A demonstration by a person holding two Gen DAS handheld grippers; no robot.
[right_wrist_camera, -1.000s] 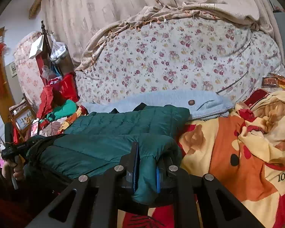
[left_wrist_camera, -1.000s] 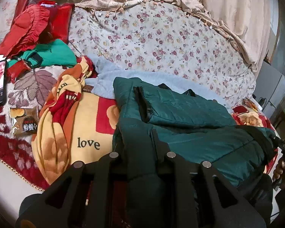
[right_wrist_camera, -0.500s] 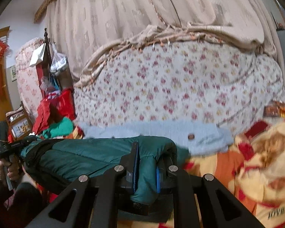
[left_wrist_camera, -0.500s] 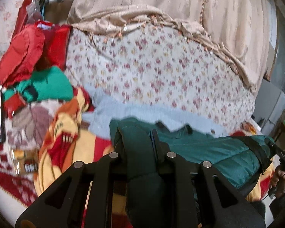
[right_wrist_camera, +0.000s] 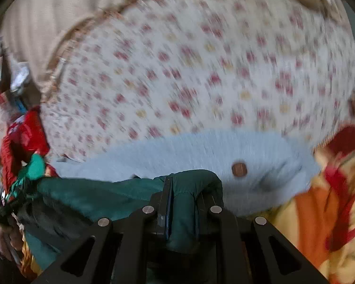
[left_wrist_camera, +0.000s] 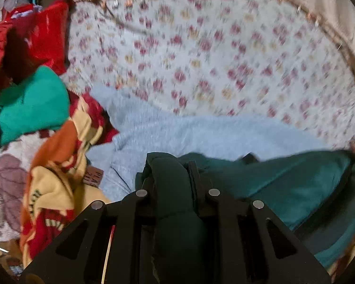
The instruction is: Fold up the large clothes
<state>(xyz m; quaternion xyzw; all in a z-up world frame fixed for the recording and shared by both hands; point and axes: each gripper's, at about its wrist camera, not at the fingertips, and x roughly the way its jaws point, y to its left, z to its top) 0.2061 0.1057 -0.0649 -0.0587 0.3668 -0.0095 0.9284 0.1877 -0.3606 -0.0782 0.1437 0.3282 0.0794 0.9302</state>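
A dark green padded jacket (left_wrist_camera: 284, 184) hangs stretched between my two grippers, lifted over the bed. My left gripper (left_wrist_camera: 171, 177) is shut on one bunched end of it. My right gripper (right_wrist_camera: 184, 194) is shut on the other end (right_wrist_camera: 191, 189). The jacket spans to the left in the right wrist view (right_wrist_camera: 94, 194), toward the hand on the left gripper's handle (right_wrist_camera: 2, 239). A light blue fleece garment (left_wrist_camera: 201, 132) lies on the bed just beyond the jacket; it also shows in the right wrist view (right_wrist_camera: 201, 153) with a brown button (right_wrist_camera: 239, 169). Both views are motion-blurred.
A floral quilt (left_wrist_camera: 201, 47) is piled behind. A yellow, orange and red blanket (left_wrist_camera: 56, 177) covers the bed, also in the right wrist view (right_wrist_camera: 331, 201). Red clothes (left_wrist_camera: 42, 35) and a bright green garment (left_wrist_camera: 30, 108) lie at the left.
Both grippers have lifted the jacket off the bed and carried it forward toward the blue fleece and the quilt. The jacket, folded on the blanket before, now hangs between them.
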